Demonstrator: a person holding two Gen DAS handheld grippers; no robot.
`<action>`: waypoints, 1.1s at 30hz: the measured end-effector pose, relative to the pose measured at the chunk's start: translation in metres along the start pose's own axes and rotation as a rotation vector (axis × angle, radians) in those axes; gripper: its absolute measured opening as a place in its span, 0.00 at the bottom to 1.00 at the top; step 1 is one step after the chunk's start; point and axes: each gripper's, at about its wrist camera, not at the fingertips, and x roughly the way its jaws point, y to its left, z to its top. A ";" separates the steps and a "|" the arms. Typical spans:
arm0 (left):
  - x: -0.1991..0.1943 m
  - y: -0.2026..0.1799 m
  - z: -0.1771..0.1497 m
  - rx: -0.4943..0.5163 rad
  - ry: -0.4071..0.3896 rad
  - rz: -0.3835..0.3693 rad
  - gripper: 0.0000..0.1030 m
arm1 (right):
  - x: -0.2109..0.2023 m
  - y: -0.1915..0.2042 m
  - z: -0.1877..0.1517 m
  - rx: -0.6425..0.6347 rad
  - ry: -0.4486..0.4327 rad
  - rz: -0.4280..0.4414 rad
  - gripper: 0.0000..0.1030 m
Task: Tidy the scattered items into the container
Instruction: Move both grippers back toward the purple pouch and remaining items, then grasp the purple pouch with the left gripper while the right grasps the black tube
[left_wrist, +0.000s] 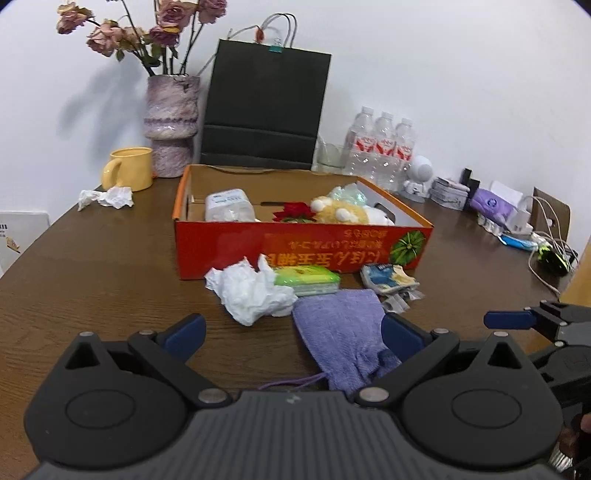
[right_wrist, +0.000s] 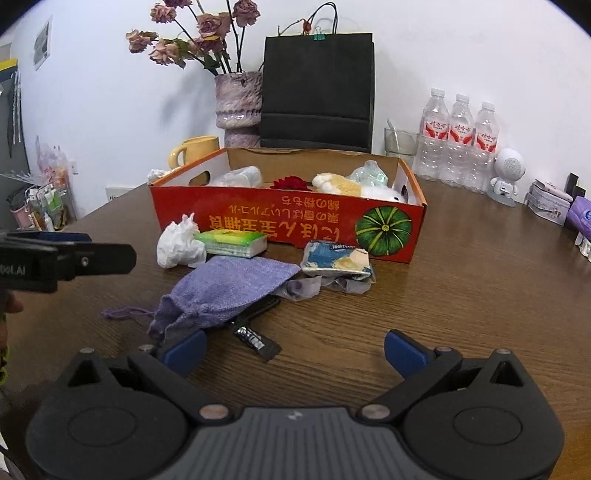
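Observation:
An open red cardboard box (left_wrist: 295, 247) (right_wrist: 258, 218) holds a plush toy (left_wrist: 347, 212), a red flower and a wrapped pack. In front of it lie a crumpled white tissue (left_wrist: 251, 291) (right_wrist: 179, 245), a green tissue pack (left_wrist: 308, 278) (right_wrist: 232, 242), a blue snack packet (left_wrist: 388, 278) (right_wrist: 334, 258), a purple drawstring pouch (left_wrist: 340, 332) (right_wrist: 225, 291) and a dark sachet (right_wrist: 255, 339). My left gripper (left_wrist: 293, 338) is open, with the pouch lying between its fingers. My right gripper (right_wrist: 295, 350) is open and empty, just right of the pouch.
A vase of dried roses (left_wrist: 171, 125), a yellow mug (left_wrist: 129, 170), a black paper bag (left_wrist: 264, 110), three water bottles (left_wrist: 380, 147) and a small white figure (left_wrist: 417, 177) stand behind the box. Cables and small packs (left_wrist: 517, 221) lie at the right. Another crumpled tissue (left_wrist: 109, 197) lies by the mug.

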 end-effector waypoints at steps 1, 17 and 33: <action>0.001 -0.001 -0.001 0.000 0.006 -0.001 1.00 | 0.000 -0.001 -0.001 0.003 0.004 -0.003 1.00; 0.048 -0.039 -0.003 0.103 0.125 -0.095 0.95 | 0.028 0.012 -0.002 -0.084 0.059 0.028 0.62; 0.064 -0.027 -0.008 0.049 0.210 -0.049 0.47 | 0.035 0.020 0.004 -0.159 0.073 0.133 0.11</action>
